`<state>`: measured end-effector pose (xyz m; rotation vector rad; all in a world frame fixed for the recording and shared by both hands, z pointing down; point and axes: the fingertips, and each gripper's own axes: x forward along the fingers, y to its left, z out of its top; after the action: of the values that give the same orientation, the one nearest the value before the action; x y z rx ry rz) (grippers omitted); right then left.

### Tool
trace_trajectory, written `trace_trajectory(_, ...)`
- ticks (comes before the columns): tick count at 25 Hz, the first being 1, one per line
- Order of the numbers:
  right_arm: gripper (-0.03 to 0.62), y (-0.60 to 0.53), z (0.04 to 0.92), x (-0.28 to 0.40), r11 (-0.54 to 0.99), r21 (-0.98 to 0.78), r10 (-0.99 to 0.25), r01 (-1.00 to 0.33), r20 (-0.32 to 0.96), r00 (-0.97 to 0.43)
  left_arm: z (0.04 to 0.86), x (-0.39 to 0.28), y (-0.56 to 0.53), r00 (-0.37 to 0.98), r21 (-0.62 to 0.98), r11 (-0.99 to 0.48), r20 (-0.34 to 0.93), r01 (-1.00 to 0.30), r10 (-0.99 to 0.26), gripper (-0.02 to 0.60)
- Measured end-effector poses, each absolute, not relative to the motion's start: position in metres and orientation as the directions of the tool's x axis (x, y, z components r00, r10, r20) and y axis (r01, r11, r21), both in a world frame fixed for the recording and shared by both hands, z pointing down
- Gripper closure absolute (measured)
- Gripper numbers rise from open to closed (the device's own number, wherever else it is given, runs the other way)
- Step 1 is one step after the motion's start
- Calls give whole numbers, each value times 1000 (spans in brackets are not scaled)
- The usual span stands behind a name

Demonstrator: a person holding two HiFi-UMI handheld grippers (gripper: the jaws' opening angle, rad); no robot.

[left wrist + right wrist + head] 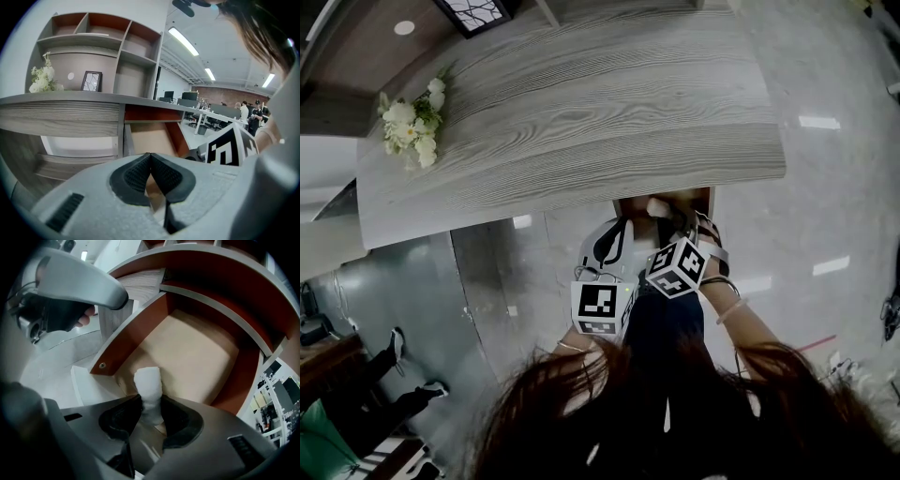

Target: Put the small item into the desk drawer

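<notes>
Item: small white wad point(148, 390), apparently soft, light, squashable; pinched at its lower end by right gripper point(150, 420), projecting toward 12 o'clock over open drawer point(197, 352); left gripper point(151, 176) clenched, empty.

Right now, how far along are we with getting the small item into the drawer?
Done: the drawer stands open. In hand: the right gripper is clamped on the white item, poised over the drawer's floor. The left gripper is shut and empty. Left: release the item inside, then probably close the drawer.
</notes>
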<state>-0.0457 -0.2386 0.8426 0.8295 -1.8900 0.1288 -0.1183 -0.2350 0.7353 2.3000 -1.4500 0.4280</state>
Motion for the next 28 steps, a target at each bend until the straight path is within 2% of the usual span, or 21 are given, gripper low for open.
trace_trajectory(28, 431, -236, 827, -48, 750, 222, -474, -624, 838, -271, 729, -119, -240, 404, 136, -387, 458, -912, -792, 566)
